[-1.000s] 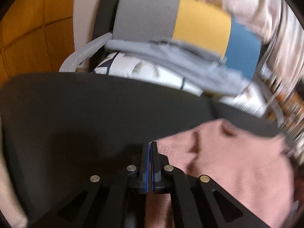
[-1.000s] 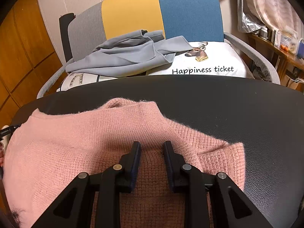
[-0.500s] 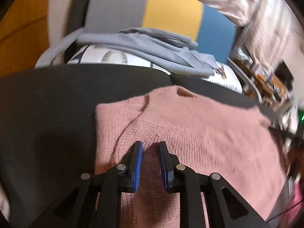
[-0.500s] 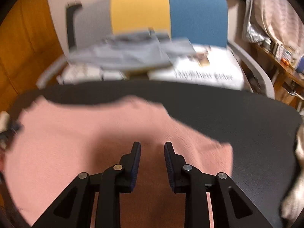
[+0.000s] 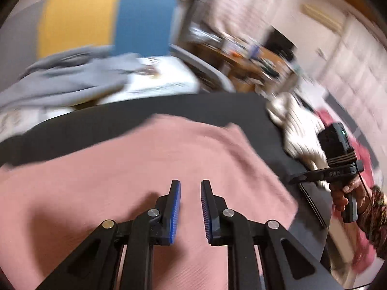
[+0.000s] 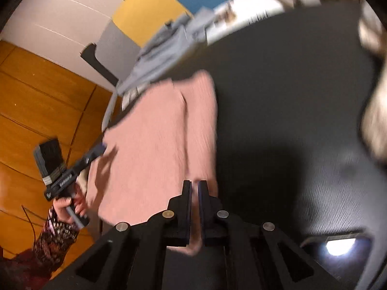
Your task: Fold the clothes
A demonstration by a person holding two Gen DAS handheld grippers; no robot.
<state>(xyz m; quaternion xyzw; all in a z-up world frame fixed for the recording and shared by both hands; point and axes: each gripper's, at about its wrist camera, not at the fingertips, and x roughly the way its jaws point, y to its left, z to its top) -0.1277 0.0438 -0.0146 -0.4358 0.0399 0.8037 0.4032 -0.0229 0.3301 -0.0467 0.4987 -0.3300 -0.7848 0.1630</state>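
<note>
Our left gripper (image 5: pixel 189 188) is closing slightly, its blue-padded jaws still apart above the pink knitted sweater (image 5: pixel 135 174), nothing between them. Our right gripper (image 6: pixel 195 186) is closing, its jaws nearly together with a pink fold of the sweater's near edge between them. The sweater lies folded on the black round table (image 6: pixel 290 111). Both tools tilt downward. The left hand (image 6: pixel 73 201), in a patterned sleeve (image 6: pixel 55 236), wraps the handle.
</note>
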